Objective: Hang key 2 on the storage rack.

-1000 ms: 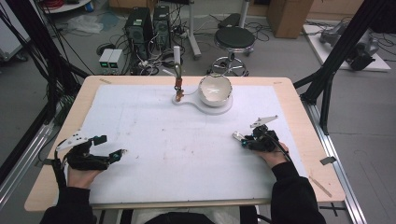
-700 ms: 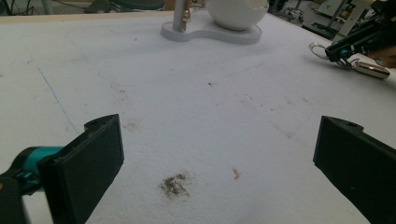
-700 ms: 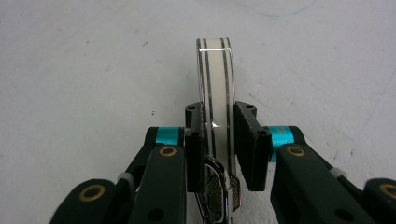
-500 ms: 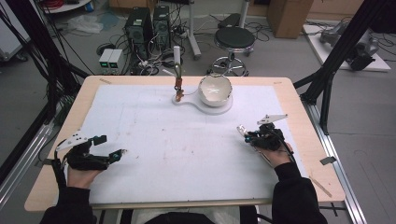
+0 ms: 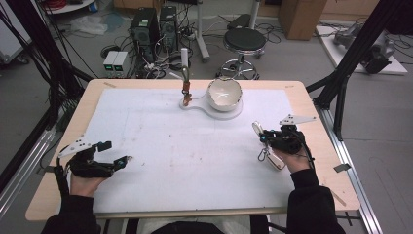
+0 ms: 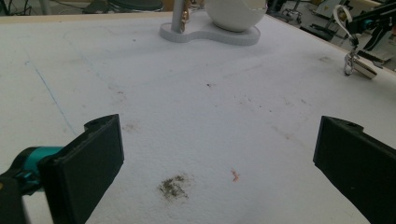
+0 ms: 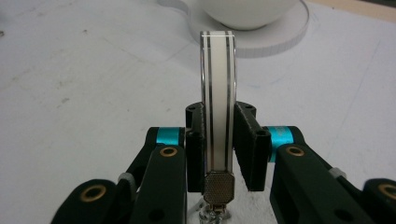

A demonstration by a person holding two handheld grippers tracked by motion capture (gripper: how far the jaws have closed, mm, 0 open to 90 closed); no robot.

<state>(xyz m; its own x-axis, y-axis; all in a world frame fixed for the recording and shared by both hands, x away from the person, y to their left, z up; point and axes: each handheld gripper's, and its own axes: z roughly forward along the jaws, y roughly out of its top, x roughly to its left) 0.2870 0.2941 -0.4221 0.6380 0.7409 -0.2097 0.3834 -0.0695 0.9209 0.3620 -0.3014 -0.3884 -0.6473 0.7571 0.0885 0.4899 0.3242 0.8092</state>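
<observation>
My right gripper [image 7: 218,140] clamps a white keyring strap [image 7: 217,100] edge-on between its pads, metal clasp [image 5: 265,155] dangling beneath. My left gripper [image 6: 219,154] rests wide open, well apart from it.

On the table [image 5: 311,97] a bowl [image 5: 224,92] sits on a flat stand [image 5: 229,111] near the far edge. An upright post [image 5: 185,61] rises from the stand's arm just left of the bowl. Nearer than the bowl and off to its right, the right gripper [image 5: 260,135] clamps a carabiner-like clip [image 7: 217,102] standing on edge, with a small metal piece [image 5: 272,158] hanging below it. The left gripper [image 5: 127,159] rests well apart from the bowl, at the near left, jaws wide over bare mat [image 5: 195,161].
</observation>
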